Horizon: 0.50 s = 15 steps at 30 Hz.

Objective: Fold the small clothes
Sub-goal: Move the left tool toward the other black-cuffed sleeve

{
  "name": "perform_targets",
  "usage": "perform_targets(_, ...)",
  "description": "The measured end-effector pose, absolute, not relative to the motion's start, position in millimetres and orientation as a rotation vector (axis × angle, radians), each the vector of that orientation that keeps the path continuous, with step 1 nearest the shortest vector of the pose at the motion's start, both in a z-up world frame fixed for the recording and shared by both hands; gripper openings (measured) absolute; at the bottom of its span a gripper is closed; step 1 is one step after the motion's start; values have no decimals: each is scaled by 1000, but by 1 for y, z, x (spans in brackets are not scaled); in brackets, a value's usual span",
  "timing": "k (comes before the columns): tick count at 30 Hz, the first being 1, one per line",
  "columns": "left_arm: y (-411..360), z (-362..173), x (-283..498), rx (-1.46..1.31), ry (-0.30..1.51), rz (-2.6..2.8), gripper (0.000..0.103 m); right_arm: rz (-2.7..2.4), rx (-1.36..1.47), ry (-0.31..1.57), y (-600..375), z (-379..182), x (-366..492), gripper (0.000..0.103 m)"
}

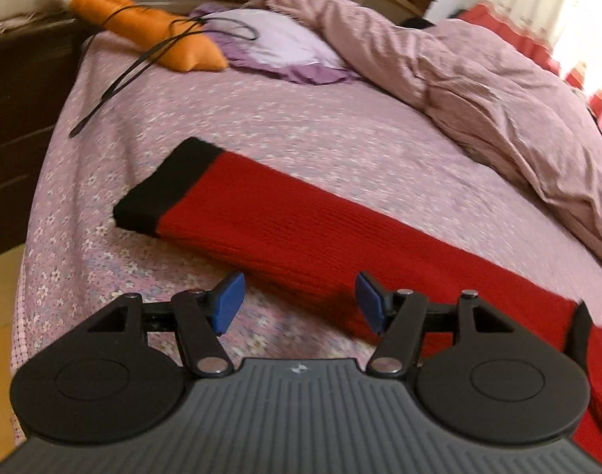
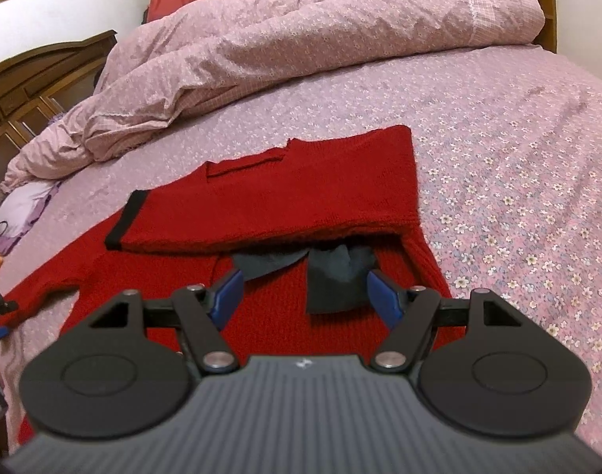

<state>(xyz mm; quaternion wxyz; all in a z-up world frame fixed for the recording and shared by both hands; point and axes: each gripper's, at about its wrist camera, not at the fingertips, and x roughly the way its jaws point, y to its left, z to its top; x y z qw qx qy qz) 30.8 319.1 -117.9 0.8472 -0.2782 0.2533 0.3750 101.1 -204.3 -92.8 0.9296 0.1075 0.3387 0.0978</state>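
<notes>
Two sets of blue-padded tongs hang over one red knitted sweater (image 2: 285,181) spread on a bed whose flowered pink sheet (image 2: 518,181) runs out on every side. On the left wrist view, the left gripper (image 1: 299,302) is released: its pads stand well apart with nothing pinched between them, and the lower edge of a sweater sleeve passes just ahead of and partly between the tips. That sleeve (image 1: 285,225) stretches away to the front-left of the tongs and ends in a black cuff (image 1: 162,185) lying flat on the sheet. Farther ahead lie an orange cushion (image 1: 150,27) with a black cord (image 1: 143,59) across it, a lilac pillow (image 1: 277,39), and, off to the front-right, a bunched pink duvet (image 1: 478,91). On the right wrist view, the right gripper (image 2: 306,296) is likewise released, pads wide and clamping nothing. Directly beneath and ahead of it is the sweater body, with the other sleeve folded across it so that its black cuff (image 2: 129,219) points to the left of the tongs. Just ahead of the tips, between the pads, a dark grey cloth (image 2: 332,276) pokes out from under the folded part. Beyond the sweater, the duvet is heaped toward a wooden headboard (image 2: 32,75).
</notes>
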Motion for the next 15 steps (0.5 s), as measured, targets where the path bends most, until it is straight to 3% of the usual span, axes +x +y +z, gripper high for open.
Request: perform_targets(15,335,-127,38,-516,442,761,65,206,184,714,-192,-95,101,72)
